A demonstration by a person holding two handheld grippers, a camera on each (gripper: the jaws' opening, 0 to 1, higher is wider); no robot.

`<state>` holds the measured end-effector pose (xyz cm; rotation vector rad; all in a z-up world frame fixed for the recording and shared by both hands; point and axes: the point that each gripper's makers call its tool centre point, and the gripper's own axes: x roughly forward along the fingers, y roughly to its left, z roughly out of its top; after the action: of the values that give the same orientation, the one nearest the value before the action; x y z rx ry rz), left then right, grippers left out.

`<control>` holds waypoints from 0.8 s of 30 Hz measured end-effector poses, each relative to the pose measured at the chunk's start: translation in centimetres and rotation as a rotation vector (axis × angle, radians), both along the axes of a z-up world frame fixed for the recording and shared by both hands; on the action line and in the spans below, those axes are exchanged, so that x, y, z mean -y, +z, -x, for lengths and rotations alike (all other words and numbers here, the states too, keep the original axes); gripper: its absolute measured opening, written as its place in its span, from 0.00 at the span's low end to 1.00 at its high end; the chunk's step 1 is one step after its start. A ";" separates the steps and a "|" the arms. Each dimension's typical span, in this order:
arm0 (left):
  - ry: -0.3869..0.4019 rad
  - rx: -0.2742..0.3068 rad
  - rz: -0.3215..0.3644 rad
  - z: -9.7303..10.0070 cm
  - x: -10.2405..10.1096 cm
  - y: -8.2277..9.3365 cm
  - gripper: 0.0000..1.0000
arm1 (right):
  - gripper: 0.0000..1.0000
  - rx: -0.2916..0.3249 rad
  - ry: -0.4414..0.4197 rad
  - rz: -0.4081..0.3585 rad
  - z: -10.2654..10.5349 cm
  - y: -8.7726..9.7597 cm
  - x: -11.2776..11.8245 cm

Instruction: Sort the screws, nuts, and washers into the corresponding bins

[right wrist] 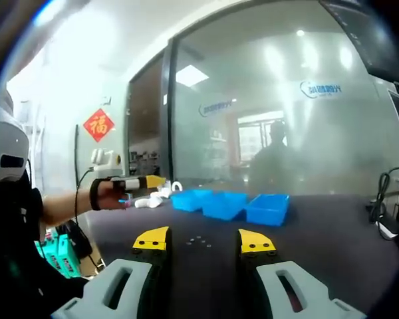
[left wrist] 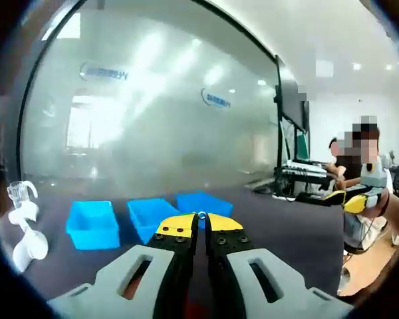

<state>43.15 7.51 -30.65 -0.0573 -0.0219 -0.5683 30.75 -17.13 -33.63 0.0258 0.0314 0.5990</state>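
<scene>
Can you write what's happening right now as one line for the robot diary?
left gripper: shut on washer, raised | right gripper: open | loose parts on table | three blue bins ahead

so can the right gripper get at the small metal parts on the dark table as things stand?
Probably yes. The right gripper is open, and the small metal parts lie on the dark table just ahead between its jaws, with nothing visible in the way.

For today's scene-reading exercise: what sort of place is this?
Probably an office or lab workspace: a frosted glass partition with logos, a monitor on a desk, and blue bins on a dark table.
</scene>
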 end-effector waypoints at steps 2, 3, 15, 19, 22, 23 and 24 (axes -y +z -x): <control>0.035 0.001 0.003 -1.4 -1.4 0.2 0.05 | 0.34 0.000 0.002 -0.003 0.0 0.0 -0.1; 0.053 0.013 -0.012 -2.1 -2.1 0.3 0.05 | 0.34 -0.001 0.002 -0.003 0.0 -0.1 -0.1; 0.206 0.003 -0.022 -10.8 -8.3 1.2 0.05 | 0.34 -0.011 0.016 0.012 -0.3 -0.3 -0.9; 0.244 -0.028 -0.017 -13.5 -9.7 1.0 0.05 | 0.34 -0.013 0.017 0.016 -0.3 -0.3 -1.0; 0.254 -0.027 -0.036 -14.9 -10.0 0.9 0.05 | 0.34 -0.012 0.015 0.017 -0.3 -0.2 -1.1; 0.257 -0.028 -0.042 -15.4 -10.0 0.7 0.05 | 0.34 -0.011 0.015 0.018 -0.3 -0.2 -1.1; 0.258 -0.035 -0.051 -15.2 -9.4 0.4 0.05 | 0.34 -0.010 0.017 0.014 -0.3 -0.1 -1.1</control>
<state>58.32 16.94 -30.20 -0.0141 0.0196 -0.3100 31.05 -15.99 -33.73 0.0153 0.0451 0.6159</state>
